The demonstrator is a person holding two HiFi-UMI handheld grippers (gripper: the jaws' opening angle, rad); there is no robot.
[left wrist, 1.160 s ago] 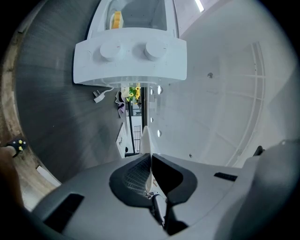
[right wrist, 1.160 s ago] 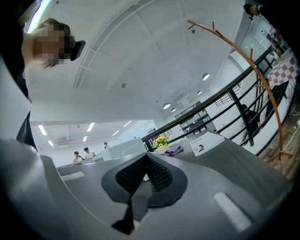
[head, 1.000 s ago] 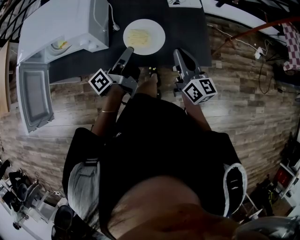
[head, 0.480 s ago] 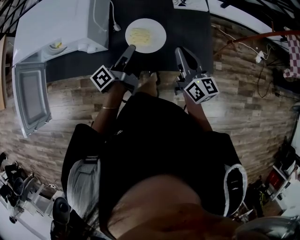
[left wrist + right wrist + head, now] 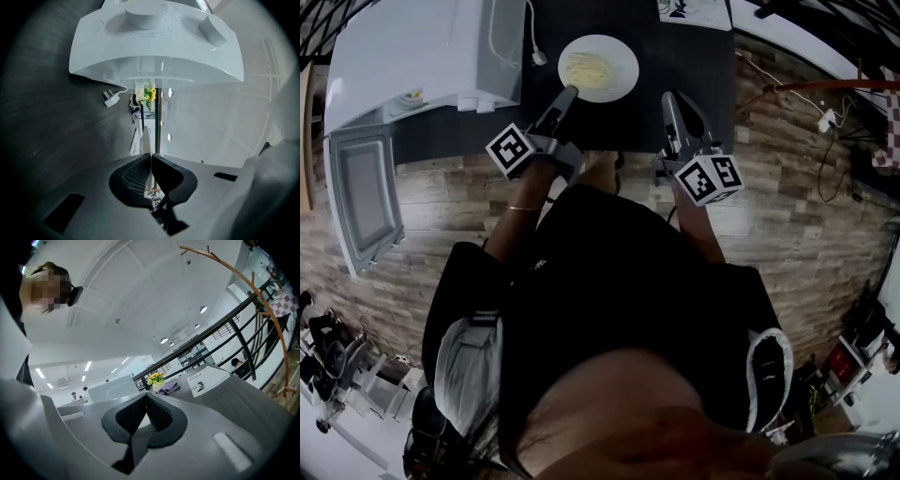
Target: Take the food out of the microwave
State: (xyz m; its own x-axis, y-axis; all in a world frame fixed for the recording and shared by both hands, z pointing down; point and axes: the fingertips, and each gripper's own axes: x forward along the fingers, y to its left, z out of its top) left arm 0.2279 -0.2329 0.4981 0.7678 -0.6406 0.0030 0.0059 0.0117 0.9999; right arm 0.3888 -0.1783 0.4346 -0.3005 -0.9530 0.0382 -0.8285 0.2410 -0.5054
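The person is standing at the dark table (image 5: pixel 684 52) with a gripper in each hand, both pointing level across it. The white microwave (image 5: pixel 412 47) is sitting on the table's left end, and its door (image 5: pixel 364 192) is hanging open toward the wooden floor (image 5: pixel 787 187). The food (image 5: pixel 589 67), a yellowish pile, is lying on a white plate (image 5: pixel 623 56) out of the microwave, just to its right, over the tabletop. I cannot tell whether the plate is resting flat on the table.

The left gripper (image 5: pixel 566 93) is reaching to the plate's near left edge. Its jaws are pinched almost together, and a thin white sliver, which looks like the plate's rim, is showing between them. A white plug (image 5: pixel 539 58) is lying between the microwave and the plate.

The right gripper (image 5: pixel 671 97) is hovering over bare table to the right of the plate, apart from it. Its jaws are pressed together with nothing between them. Beyond it, a printed sheet of paper (image 5: pixel 206 380) is lying at the far edge of the table, and a small bunch of yellow flowers (image 5: pixel 156 378) is standing near it.
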